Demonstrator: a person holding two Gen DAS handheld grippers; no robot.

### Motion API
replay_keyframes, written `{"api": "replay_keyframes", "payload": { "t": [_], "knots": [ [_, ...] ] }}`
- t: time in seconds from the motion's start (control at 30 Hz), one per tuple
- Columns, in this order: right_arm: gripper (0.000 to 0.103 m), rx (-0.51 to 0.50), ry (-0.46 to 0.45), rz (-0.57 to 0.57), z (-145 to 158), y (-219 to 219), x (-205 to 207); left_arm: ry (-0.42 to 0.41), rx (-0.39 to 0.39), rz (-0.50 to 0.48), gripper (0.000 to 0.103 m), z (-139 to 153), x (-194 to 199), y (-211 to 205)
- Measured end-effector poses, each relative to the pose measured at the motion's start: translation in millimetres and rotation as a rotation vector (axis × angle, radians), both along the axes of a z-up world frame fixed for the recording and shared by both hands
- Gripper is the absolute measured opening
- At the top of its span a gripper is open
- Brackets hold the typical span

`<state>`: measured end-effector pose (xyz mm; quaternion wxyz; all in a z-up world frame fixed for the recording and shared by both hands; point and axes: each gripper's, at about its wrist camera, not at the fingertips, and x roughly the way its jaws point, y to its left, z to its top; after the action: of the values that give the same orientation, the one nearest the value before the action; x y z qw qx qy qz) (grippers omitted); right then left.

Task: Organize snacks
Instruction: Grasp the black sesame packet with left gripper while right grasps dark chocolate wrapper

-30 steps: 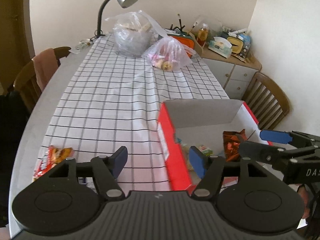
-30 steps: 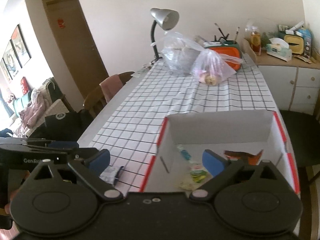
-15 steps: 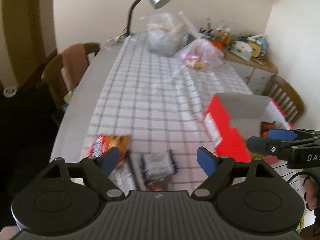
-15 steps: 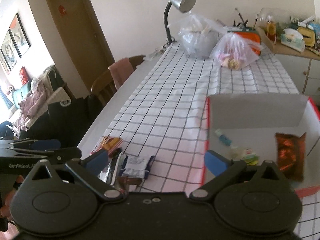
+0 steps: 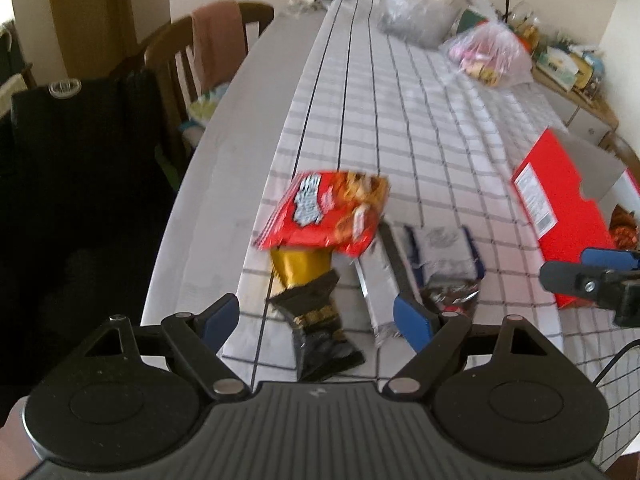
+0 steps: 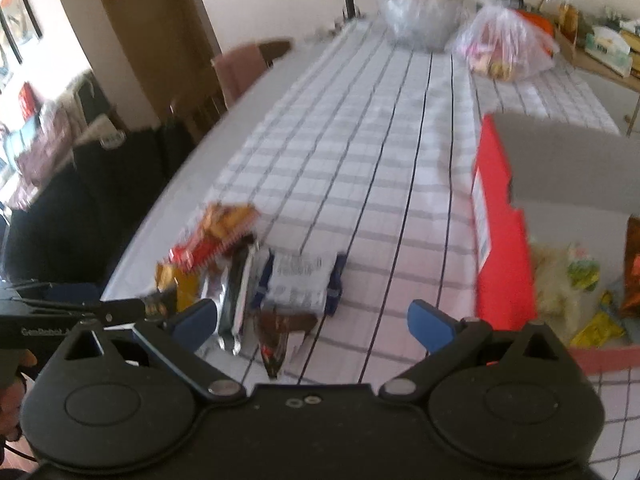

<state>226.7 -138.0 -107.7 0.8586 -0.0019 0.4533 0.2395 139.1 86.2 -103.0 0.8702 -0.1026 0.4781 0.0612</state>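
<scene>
1. Two claws hang over the near end of a bench [image 5: 224, 152] covered with a white checked cloth [image 5: 400, 120].
2. Left claw [image 5: 316, 320]: its blue-padded jaws stand wide apart with nothing pressed between them; they have just been opening. A black and gold snack packet [image 5: 316, 320] lies on the cloth in the gap below them.
3. Right claw [image 6: 312, 318]: jaws also spread wide and gripping nothing, above a small dark brown wrapper [image 6: 276, 336].
4. Loose snacks lie clustered near the bench's left edge: a red snack bag [image 5: 324, 212] overlapping the gold end of the black packet, a silver foil pack [image 5: 380, 280] just beside them, and a white packet with blue ends [image 5: 440, 248] next to that.
5. A red cardboard box [image 5: 560, 220] with a grey inside stands open on the cloth to the right of the cluster, apart from it. In the right wrist view it holds an orange-brown bag [image 6: 632, 268] and small yellow-green packets [image 6: 584, 272].
6. Far down the bench sit two clear plastic bags [image 6: 504, 48], touching or nearly so.
7. Wooden chair [image 5: 180, 52] with a pink cloth over its back stands at the bench's left side.
</scene>
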Motion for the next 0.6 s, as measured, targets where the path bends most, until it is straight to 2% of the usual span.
{"api": "replay_keyframes", "payload": {
  "t": [0.23,0.37,0.43,0.5,0.6],
  "knots": [
    [0.096,-0.042,0.092,0.010,-33,23,2,0.074,-0.036,-0.007,0.085,-30,10,4],
    [0.090,-0.050,0.135,-0.010,-47,30,8,0.095,-0.047,0.003,0.084,-39,16,6],
    [0.089,-0.051,0.136,-0.016,-50,33,11,0.099,-0.053,0.009,0.084,-42,18,8],
    [0.082,-0.059,0.138,-0.011,-53,37,13,0.100,-0.053,0.013,0.084,-44,20,8],
    [0.079,-0.065,0.152,-0.004,-58,41,17,0.111,-0.065,0.011,0.084,-48,22,10]
  ]
}}
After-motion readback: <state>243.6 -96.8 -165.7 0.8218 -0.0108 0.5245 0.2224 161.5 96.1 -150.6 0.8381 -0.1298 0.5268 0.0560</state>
